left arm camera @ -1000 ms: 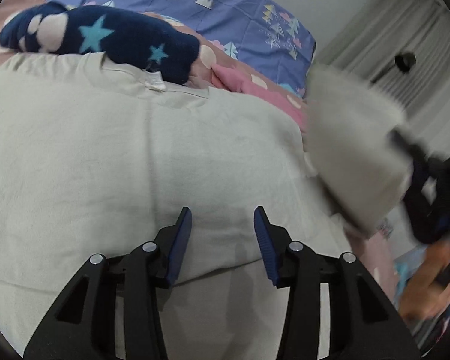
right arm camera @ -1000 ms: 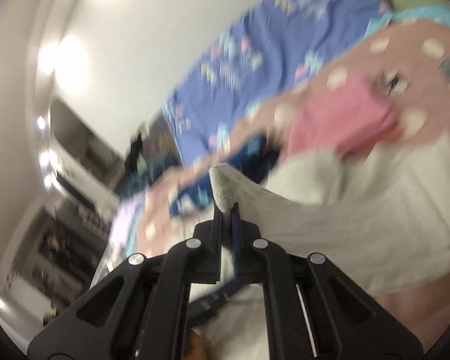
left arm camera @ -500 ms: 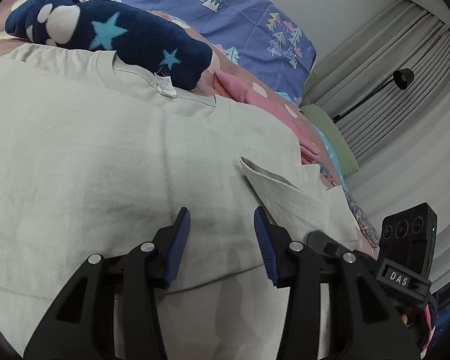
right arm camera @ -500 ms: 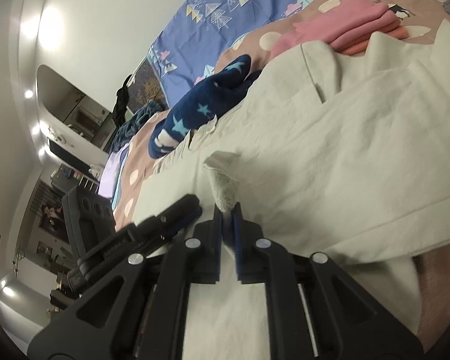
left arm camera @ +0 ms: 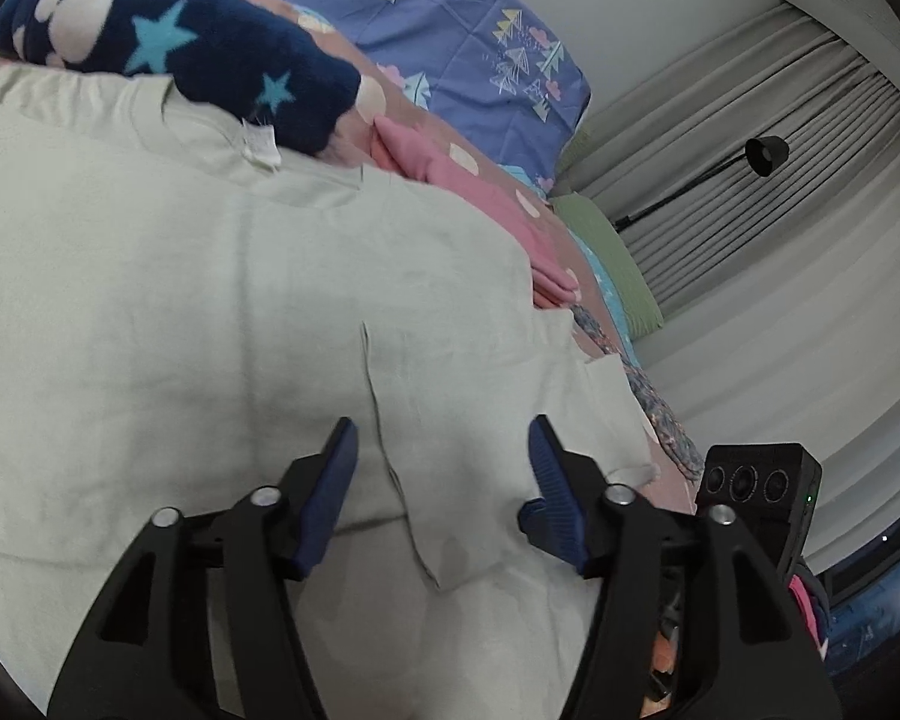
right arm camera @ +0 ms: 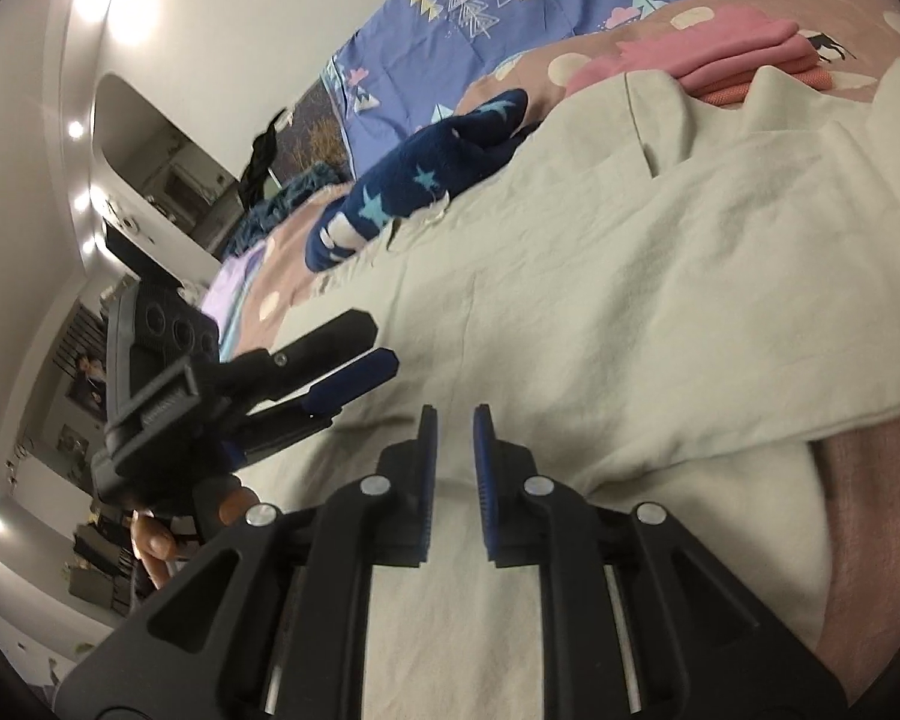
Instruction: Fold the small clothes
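A pale beige shirt (left arm camera: 180,300) lies spread flat on the bed, collar and label toward the far side. Its sleeve (left arm camera: 480,420) is folded inward across the body. My left gripper (left arm camera: 443,423) hovers just over that sleeve edge; its jaws are opening and the blue pads press on nothing. In the right wrist view the same shirt (right arm camera: 630,300) fills the middle. My right gripper (right arm camera: 455,411) sits low over the cloth, jaws opening a narrow gap with nothing between them. The left gripper (right arm camera: 381,341) shows to its left.
A navy fleece garment with stars (left arm camera: 210,54) lies against the shirt's collar. Folded pink clothes (left arm camera: 450,180) sit past the shirt's far right corner. A purple patterned quilt (left arm camera: 420,0), a green pillow (left arm camera: 606,252), a floor lamp (left arm camera: 765,156) and curtains lie beyond.
The right gripper carried the sleeve across, lowered it onto the shirt and let it go. The left gripper's jaws widened over the folded sleeve.
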`<move>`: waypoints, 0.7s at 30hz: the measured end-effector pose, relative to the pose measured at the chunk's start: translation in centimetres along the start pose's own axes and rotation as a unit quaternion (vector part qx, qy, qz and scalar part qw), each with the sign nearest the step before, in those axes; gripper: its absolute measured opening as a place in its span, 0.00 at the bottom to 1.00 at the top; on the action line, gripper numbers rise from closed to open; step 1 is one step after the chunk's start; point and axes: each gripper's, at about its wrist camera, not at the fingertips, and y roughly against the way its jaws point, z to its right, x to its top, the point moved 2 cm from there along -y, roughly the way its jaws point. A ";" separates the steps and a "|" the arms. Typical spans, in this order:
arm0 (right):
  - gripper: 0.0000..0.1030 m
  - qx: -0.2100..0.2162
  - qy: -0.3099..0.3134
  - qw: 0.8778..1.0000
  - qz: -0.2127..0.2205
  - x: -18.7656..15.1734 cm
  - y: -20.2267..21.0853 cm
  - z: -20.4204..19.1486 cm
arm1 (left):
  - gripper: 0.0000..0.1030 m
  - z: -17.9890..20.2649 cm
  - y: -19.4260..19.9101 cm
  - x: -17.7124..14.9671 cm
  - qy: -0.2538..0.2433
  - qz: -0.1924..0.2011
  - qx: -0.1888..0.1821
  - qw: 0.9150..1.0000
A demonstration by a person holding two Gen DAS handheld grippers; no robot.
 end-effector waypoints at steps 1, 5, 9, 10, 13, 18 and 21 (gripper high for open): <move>0.14 -0.007 0.005 1.000 -0.003 0.0 0.0 -0.1 | 0.60 0.1 -0.2 -0.2 0.001 -0.007 0.003 1.000; 0.14 -0.022 0.030 0.999 -0.004 -0.7 0.5 -0.4 | 0.60 0.9 -1.3 -0.6 -0.025 -0.013 0.039 0.999; 0.15 -0.028 0.034 0.999 -0.007 -1.6 1.1 0.2 | 0.30 2.3 -3.0 -0.4 -0.066 -0.015 0.074 0.995; 0.15 -0.027 0.028 0.999 -0.007 -1.7 1.2 0.5 | 0.05 2.4 -3.6 -0.4 -0.074 -0.027 0.082 0.994; 0.15 -0.024 0.020 1.000 -0.004 -1.7 1.5 1.0 | 0.03 4.1 -4.2 0.3 -0.098 -0.025 0.092 0.991; 0.15 -0.049 0.004 0.998 0.031 -1.2 2.5 1.9 | 0.03 9.8 -0.5 3.4 -0.172 0.037 0.101 0.979; 0.15 -0.069 -0.004 0.996 0.063 -0.5 3.1 2.3 | 0.03 12.8 2.4 5.5 -0.205 0.072 0.104 0.971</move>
